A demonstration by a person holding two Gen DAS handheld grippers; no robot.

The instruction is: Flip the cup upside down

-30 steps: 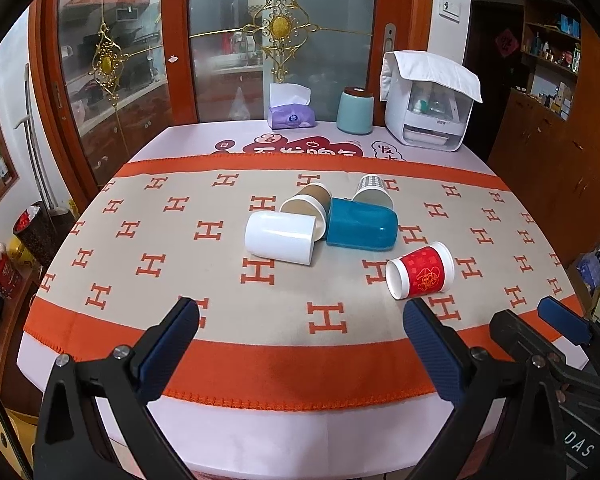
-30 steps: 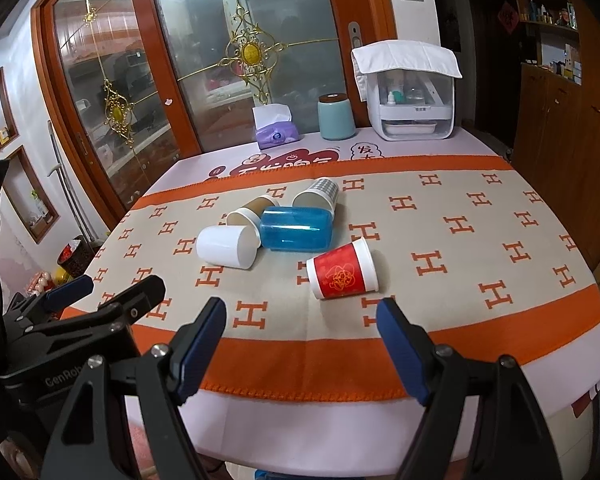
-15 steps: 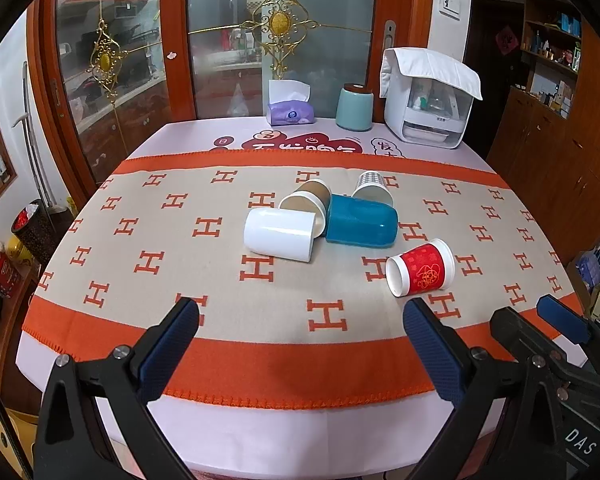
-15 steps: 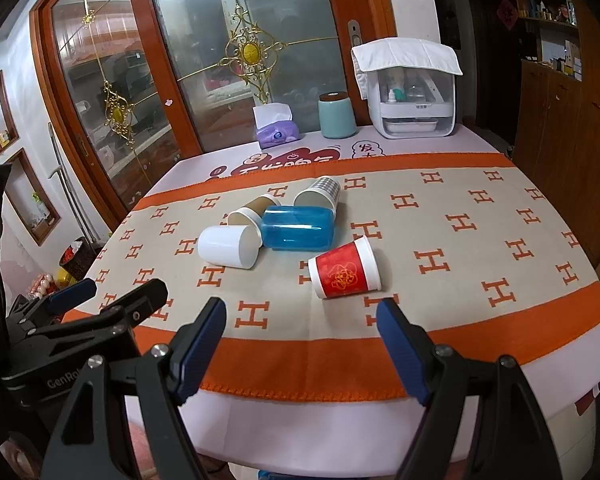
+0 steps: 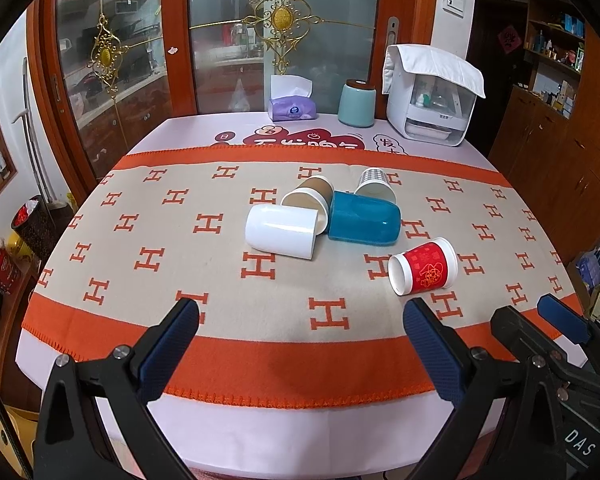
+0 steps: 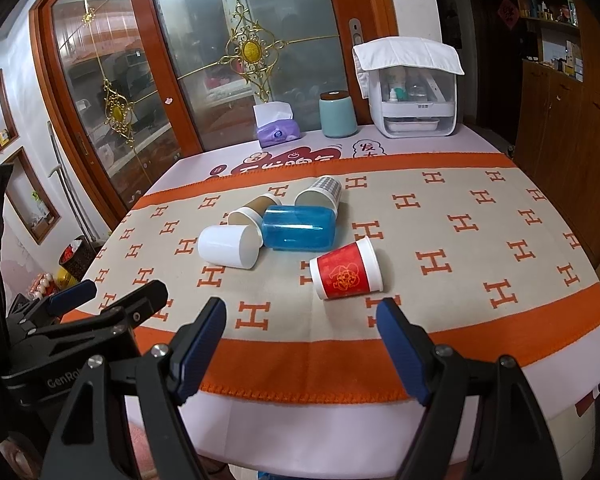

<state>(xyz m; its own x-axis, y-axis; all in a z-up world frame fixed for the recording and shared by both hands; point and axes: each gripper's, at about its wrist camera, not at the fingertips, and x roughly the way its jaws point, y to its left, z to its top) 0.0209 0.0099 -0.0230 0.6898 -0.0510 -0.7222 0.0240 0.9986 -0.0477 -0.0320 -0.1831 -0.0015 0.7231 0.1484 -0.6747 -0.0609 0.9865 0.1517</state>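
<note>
Several cups lie on their sides mid-table: a white cup (image 5: 281,231) (image 6: 228,246), a brown paper cup (image 5: 309,195) (image 6: 256,208), a blue plastic cup (image 5: 364,219) (image 6: 299,227), a grey checked cup (image 5: 375,185) (image 6: 320,193) and a red paper cup (image 5: 423,267) (image 6: 347,270) nearest the front. My left gripper (image 5: 300,316) is open and empty above the front edge. My right gripper (image 6: 302,314) is open and empty, just in front of the red cup. Each gripper shows in the other's view: the right one (image 5: 560,322), the left one (image 6: 80,298).
An orange and beige cloth (image 5: 180,240) covers the table. At the back stand a purple tissue pack (image 5: 292,106), a teal canister (image 5: 357,104) and a white appliance (image 5: 432,104) with a towel on it. Glass doors stand behind; wooden cabinets stand at the right.
Both grippers have eased slightly forward toward the table. The cups have not moved and both grippers stay open.
</note>
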